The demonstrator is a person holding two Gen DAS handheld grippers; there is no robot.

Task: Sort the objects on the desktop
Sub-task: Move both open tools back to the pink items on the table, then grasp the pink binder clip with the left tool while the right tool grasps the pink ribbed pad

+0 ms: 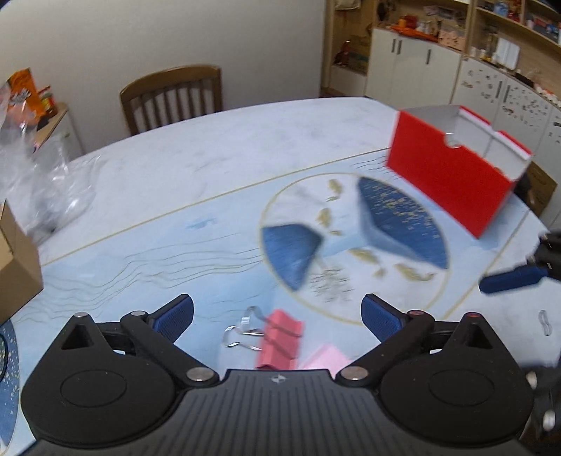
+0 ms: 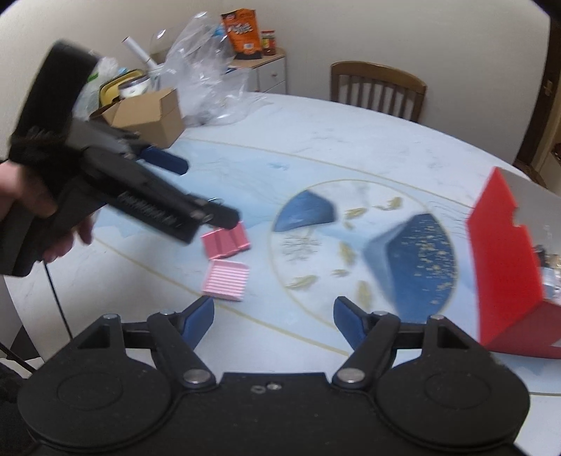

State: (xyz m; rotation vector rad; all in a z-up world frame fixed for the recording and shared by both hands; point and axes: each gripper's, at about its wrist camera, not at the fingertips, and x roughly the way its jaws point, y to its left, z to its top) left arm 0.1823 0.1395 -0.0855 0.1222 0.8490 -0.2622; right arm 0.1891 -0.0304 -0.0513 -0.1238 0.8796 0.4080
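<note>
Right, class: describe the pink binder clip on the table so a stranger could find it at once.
Start at the round pale-blue table and find its printed circle. Just left of it, in the right wrist view, lie two pink things. The pink binder clip is the farther one, with silver wire handles; the nearer pink striped pad has none.

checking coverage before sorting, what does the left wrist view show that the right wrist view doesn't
Only the left wrist view: the wire handles of the pink binder clip, a loose paper clip, and cupboards behind the table.

Only the right wrist view: the whole left gripper in a hand, a striped pink pad seen whole, the open cardboard box and a snack bag.

Both: the red box, the chair and the patterned table.
</note>
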